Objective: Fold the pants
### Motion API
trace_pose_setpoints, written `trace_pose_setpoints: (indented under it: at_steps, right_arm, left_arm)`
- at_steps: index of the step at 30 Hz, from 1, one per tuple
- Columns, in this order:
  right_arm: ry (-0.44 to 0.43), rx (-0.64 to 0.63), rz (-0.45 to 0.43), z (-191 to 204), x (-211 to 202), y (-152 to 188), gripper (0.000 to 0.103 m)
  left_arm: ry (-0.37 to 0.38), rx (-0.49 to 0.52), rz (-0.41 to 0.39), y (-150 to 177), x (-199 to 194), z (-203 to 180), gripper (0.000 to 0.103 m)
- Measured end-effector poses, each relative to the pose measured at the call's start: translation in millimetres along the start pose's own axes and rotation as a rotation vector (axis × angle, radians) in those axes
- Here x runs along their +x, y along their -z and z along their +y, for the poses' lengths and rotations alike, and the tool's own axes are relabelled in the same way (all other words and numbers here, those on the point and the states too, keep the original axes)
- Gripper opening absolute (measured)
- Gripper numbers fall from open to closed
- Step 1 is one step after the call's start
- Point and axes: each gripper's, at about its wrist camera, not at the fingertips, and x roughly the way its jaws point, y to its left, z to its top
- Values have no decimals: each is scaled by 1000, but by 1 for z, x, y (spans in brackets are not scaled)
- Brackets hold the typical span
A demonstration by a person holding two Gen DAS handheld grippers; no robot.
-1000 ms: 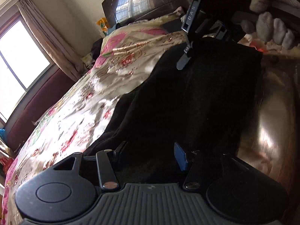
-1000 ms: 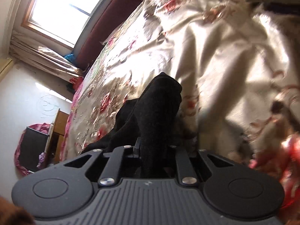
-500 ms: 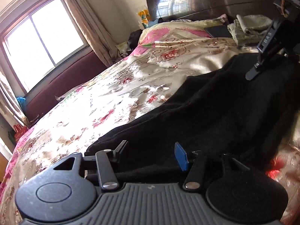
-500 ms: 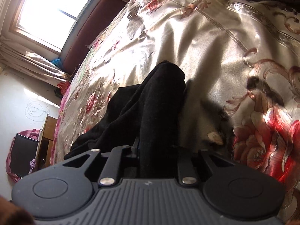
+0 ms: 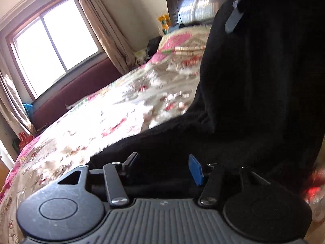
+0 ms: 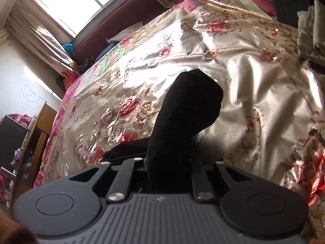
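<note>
- Pants (image 5: 254, 101): black, soft, matte knit or fleece, lifted in part off the bed (image 5: 121, 109); one portion hung near upright at the right of the left wrist view, the rest trailing low across the bedspread toward the left tongs (image 5: 162, 164).
- Left tongs: parted wide, blue pad (image 5: 195, 169) bare on one finger, dark cloth lying between and just ahead; no firm pinch visible (cloth possibly resting there only).
- Right tongs (image 6: 168, 168): closed on a thick bunched roll of the pants (image 6: 182, 122), rising ahead in a rounded column above the bed (image 6: 254, 93).
- Likely reason for the raised hold: to let the fabric hang straight and carry one end over for a fold.
- Bedspread: glossy satin, floral in red, pink and gold, creased, strongly sunlit.
- Right tongs' finger (image 5: 233, 20) seen high in the left wrist view, against the hanging cloth.
</note>
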Motion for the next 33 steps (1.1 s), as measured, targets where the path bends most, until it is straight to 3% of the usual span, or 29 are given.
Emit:
trace_pose_setpoints:
  at_steps: [2,4,6,9,12,13,14,17,20,23,25,27,29,30,31,33]
  right_arm:
    - [20,-20,1,13,-4,7,16]
    - [44,-12,-1,13,-8,10,16]
    - [64,23,-18,1,-13,12,16]
    - [80,133,-36,-36,-12,17,15]
    - [73,264,-50,-79,-3,22,15]
    - [73,289,-53,-90,-1,24,15]
    - [71,300,-55,-98,0,25,15]
    - [23,299,-59,-113,1,27,16]
    - [12,262,-68,-121,5,28,21]
    - [-14,263,-67,-131,6,31,23]
    - [-49,250,-57,-137,7,33,28]
    - [-67,234,-47,-139,10,34,38]
    - [-83,189,-15,-137,18,35,51]
    - [-78,165,-4,-136,23,36,52]
    - [-57,155,1,-135,28,37,51]
    - [-23,181,25,-136,34,38,24]
  left_arm:
    - [68,-33,-52,-20,3,2,68]
    - [167,13,-34,-34,23,-6,70]
    - [181,112,37,-42,55,-22,71]
    - [170,160,67,-47,83,-26,75]
    - [256,44,168,-61,110,-11,75]
    - [313,-42,209,-66,119,3,75]
    - [323,-108,221,-68,123,15,75]
    - [281,-263,261,-68,130,50,75]
    - [128,-266,294,-65,133,53,73]
    - [82,-272,253,-66,118,54,73]
    - [84,-202,185,-66,93,51,73]
    - [59,-65,125,-62,68,39,74]
    - [58,32,111,-48,47,24,74]
    - [61,58,108,-40,38,18,74]
    - [65,82,103,-30,29,11,74]
    - [65,157,104,-13,17,-7,74]
